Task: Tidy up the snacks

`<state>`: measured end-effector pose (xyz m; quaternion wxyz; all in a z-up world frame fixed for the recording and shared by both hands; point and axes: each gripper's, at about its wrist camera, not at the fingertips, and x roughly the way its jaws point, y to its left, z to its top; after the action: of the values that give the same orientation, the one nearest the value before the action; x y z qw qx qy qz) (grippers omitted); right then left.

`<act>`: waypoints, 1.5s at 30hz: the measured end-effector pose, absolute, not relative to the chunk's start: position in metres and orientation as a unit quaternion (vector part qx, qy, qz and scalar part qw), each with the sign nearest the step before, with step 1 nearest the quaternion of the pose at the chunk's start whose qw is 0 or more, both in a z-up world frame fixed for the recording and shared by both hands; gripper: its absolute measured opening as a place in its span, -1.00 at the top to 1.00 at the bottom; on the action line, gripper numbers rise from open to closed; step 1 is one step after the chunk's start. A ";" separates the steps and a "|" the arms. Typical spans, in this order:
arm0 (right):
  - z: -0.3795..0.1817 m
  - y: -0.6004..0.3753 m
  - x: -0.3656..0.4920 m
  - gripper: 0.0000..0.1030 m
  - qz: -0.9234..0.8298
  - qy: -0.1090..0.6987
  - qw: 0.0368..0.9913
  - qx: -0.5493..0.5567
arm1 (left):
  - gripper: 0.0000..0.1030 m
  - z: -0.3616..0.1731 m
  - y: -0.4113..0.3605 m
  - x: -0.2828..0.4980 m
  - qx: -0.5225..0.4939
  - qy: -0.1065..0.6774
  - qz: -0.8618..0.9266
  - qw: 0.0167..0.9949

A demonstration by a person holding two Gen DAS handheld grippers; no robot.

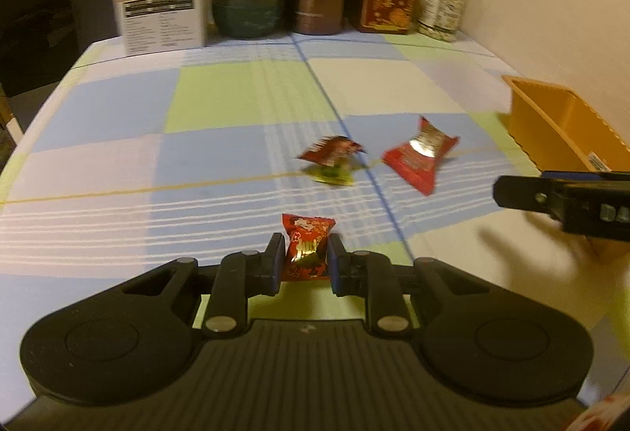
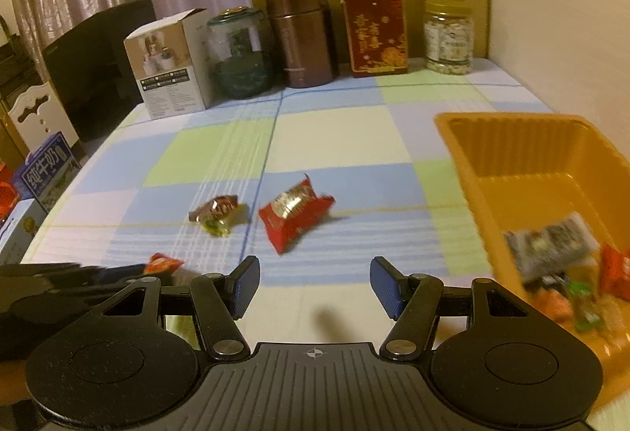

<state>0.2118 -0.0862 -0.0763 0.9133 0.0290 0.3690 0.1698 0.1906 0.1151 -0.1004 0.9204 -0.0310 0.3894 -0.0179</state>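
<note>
My left gripper (image 1: pixel 305 259) has its fingers (image 1: pixel 275 261) pressed together on a small red candy (image 1: pixel 306 252); the blue pads squeeze its crinkled foil wrapper from both sides, and the candy stands upright between them, just above the table (image 1: pixel 118 171). My right gripper (image 2: pixel 315 289) has its fingers (image 2: pixel 246 285) apart, about half of their way, and I see nothing between them, only the checked cloth below.

The table is covered with a soft cloth in blue, green and white squares with thin stripes. Two more snacks lie on it near the middle: a small candy (image 2: pixel 218 214) with a brown and yellow-green shiny wrapper, and just beside it a bigger red packet (image 2: pixel 293 218) with a silver band, puffy and twisted at the ends. The orange plastic tray (image 2: pixel 464 139) stands at the right side, with smooth walls and a wavy rim; several wrapped snacks (image 2: pixel 567 273) lie in its near corner, blurred.

At the far edge stand a white carton box (image 2: pixel 173 65), a glass jar (image 2: pixel 240 53), a brown metal cylinder (image 2: pixel 303 33), a red box (image 2: pixel 376 31) and a clear plastic jar (image 2: pixel 449 37).
</note>
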 end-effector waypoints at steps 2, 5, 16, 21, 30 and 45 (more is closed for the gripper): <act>-0.083 -0.078 0.222 -0.23 0.173 0.369 0.913 0.028 | 0.61 -0.100 0.121 0.190 -0.034 0.386 -0.015 0.922; -0.092 -0.069 0.237 -0.23 0.172 0.374 0.910 0.040 | 0.61 -0.100 0.127 0.191 -0.037 0.382 -0.011 0.923; -0.112 -0.048 0.280 -0.23 0.152 0.375 0.910 0.085 | 0.61 -0.101 0.136 0.194 -0.062 0.372 -0.007 0.926; -0.117 -0.037 0.291 -0.20 0.143 0.377 0.912 0.078 | 0.61 -0.104 0.139 0.193 -0.067 0.372 -0.006 0.926; -0.118 -0.031 0.282 0.44 0.137 0.373 0.917 0.023 | 0.61 -0.100 0.138 0.189 -0.070 0.370 -0.006 0.926; -0.070 -0.062 0.189 0.51 0.154 0.369 0.917 0.016 | 0.61 -0.066 0.105 0.134 -0.081 0.373 -0.007 0.924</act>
<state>0.1893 -0.0619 -0.0697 0.9165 0.0161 0.3686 0.1544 0.1340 0.1046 -0.0665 0.9244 -0.0812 0.3726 -0.0068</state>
